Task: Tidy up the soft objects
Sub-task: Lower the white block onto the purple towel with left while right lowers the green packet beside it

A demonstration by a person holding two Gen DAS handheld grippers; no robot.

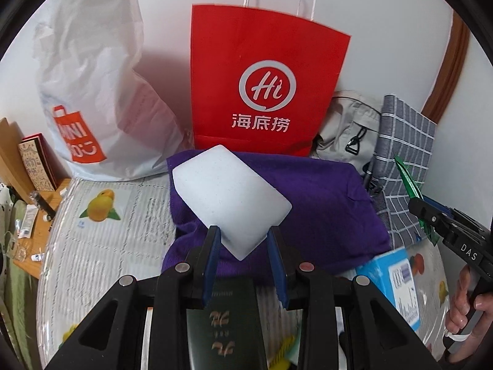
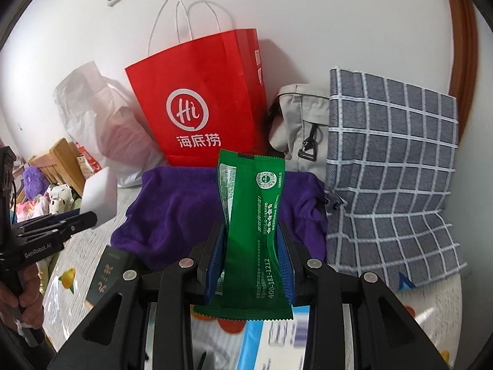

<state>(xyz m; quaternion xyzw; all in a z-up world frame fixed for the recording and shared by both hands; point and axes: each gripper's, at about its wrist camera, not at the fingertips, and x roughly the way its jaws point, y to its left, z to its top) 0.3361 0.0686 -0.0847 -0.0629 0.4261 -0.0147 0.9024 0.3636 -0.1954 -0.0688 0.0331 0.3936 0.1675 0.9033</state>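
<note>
My left gripper (image 1: pixel 245 237) is shut on a white sponge block (image 1: pixel 229 194), which sticks up and away from its blue pads above a purple cloth (image 1: pixel 323 203). My right gripper (image 2: pixel 251 234) is shut on a green foil packet (image 2: pixel 252 225), held upright over the same purple cloth (image 2: pixel 172 215). The sponge (image 2: pixel 100 189) and the left gripper (image 2: pixel 89 215) show at the left of the right wrist view. The right gripper (image 1: pixel 414 205) with the green packet (image 1: pixel 411 185) shows at the right of the left wrist view.
A red paper bag (image 1: pixel 262 86) stands against the wall behind the cloth, a white plastic bag (image 1: pixel 92 92) left of it, a beige pouch (image 1: pixel 348 129) and a grey checked bag (image 2: pixel 391 166) right of it. A dark green box (image 1: pixel 228 317) and a blue box (image 1: pixel 394 280) lie near me.
</note>
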